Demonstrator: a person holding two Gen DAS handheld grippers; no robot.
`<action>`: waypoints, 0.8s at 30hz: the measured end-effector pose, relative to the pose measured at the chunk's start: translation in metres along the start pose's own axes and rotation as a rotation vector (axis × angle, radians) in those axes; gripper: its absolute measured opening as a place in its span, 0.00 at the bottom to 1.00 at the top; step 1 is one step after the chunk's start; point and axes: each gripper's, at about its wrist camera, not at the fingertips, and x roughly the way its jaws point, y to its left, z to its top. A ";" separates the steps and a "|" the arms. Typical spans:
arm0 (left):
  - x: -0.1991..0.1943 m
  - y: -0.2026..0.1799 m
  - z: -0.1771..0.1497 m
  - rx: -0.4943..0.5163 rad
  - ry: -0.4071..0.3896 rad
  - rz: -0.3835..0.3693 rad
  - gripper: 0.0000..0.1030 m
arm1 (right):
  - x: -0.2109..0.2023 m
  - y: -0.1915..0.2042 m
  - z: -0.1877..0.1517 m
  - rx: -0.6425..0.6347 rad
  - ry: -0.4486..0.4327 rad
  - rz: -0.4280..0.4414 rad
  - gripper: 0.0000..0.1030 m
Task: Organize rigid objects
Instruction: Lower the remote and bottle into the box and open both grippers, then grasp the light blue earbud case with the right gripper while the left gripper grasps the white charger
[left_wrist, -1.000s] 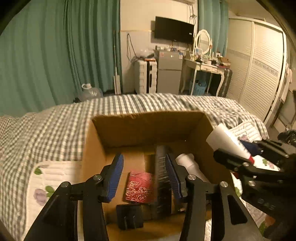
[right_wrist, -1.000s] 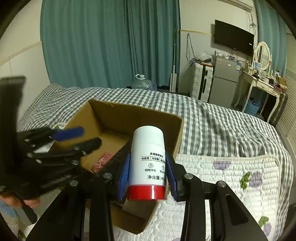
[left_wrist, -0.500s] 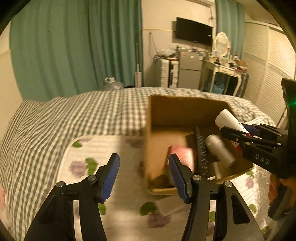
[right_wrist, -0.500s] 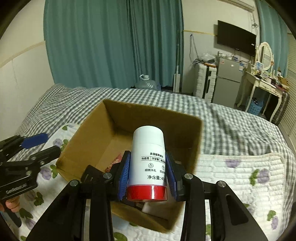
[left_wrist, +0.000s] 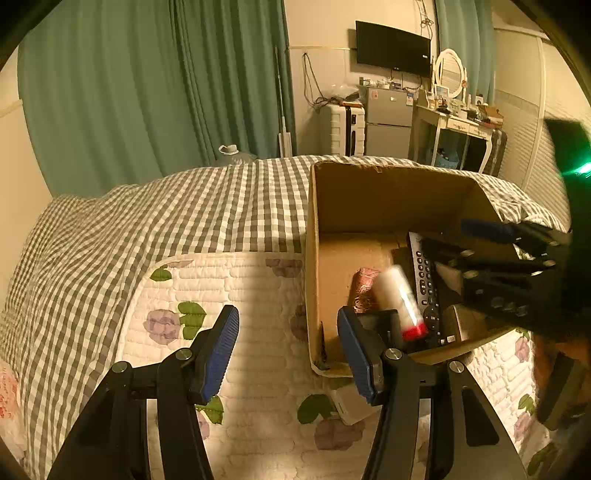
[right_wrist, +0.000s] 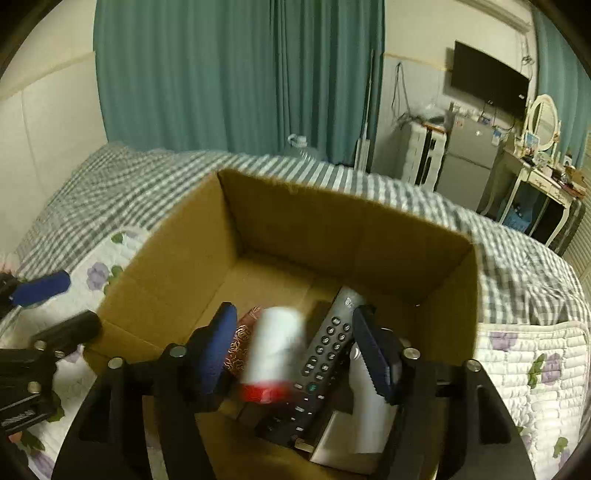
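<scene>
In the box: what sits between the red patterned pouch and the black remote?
The white bottle with a red cap, blurred, lies between the red patterned pouch and the black remote inside the cardboard box. Both wrist views show it.
</scene>
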 end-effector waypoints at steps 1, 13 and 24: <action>-0.001 -0.001 -0.001 0.004 -0.004 0.004 0.57 | -0.006 -0.002 0.000 0.005 -0.008 0.002 0.64; -0.030 -0.019 -0.038 0.013 -0.006 0.000 0.60 | -0.103 -0.022 -0.045 0.096 -0.087 -0.035 0.77; -0.015 -0.028 -0.082 0.007 0.096 0.018 0.61 | -0.074 0.004 -0.109 0.073 0.066 -0.027 0.78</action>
